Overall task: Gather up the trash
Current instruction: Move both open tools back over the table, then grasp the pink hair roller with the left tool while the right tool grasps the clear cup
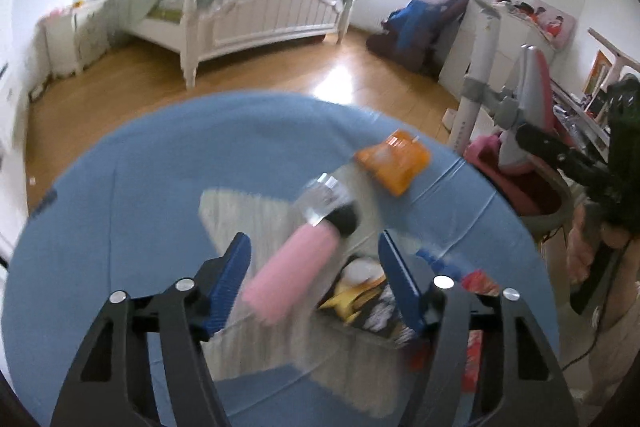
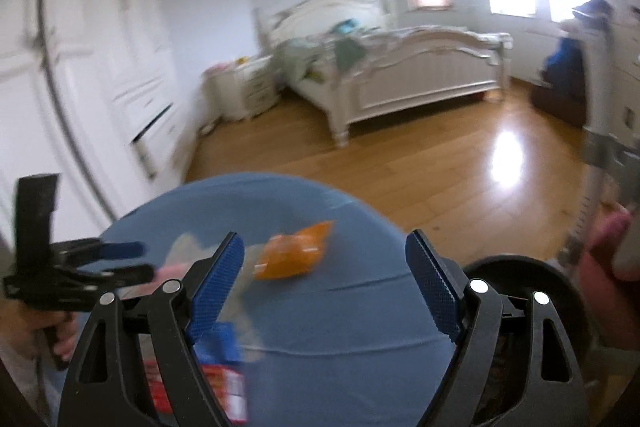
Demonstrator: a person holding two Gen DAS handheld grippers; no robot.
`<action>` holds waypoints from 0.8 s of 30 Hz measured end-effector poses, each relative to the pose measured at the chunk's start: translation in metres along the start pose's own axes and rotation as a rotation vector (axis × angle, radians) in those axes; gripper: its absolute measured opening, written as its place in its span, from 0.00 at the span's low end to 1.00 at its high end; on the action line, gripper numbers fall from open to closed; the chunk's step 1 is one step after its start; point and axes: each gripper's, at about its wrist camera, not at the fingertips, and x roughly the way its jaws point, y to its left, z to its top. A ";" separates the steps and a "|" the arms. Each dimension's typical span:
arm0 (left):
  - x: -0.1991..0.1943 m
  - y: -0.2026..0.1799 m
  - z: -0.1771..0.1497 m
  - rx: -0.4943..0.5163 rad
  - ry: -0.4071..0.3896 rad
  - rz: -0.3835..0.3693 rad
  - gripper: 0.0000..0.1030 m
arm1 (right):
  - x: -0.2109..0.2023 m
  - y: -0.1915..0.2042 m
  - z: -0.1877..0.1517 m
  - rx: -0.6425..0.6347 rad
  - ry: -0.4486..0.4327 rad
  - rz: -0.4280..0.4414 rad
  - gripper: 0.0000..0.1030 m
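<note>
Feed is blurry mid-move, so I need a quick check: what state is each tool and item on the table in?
Left tool: open, pink bottle between its pads, untouched.
Right tool: open, empty.
Pink bottle: lying down, cap on.
Orange packet: flat on the blue cloth, not picked up.

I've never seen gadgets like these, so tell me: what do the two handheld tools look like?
Both are alike. The left tool and the right tool each have two black, angular arms with cut-out slots and round silver screw heads at the joints. Each arm ends in a flat blue finger pad with a fine dotted texture. Seen from the right wrist view, the left tool has a black pistol-style handle. No cables or sleeves show clearly.
</note>
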 end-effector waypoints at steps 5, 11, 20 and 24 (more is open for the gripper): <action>0.019 0.013 -0.010 0.018 0.057 -0.009 0.43 | 0.044 0.056 0.010 -0.125 0.146 0.091 0.68; 0.006 0.028 -0.015 -0.027 0.012 -0.002 0.33 | 0.098 0.090 0.015 -0.175 0.302 0.117 0.63; -0.036 0.053 -0.028 -0.129 -0.108 0.050 0.28 | 0.155 0.118 0.005 -0.275 0.461 0.065 0.41; -0.044 0.051 -0.027 -0.152 -0.140 0.039 0.28 | 0.144 0.115 0.005 -0.263 0.407 0.081 0.40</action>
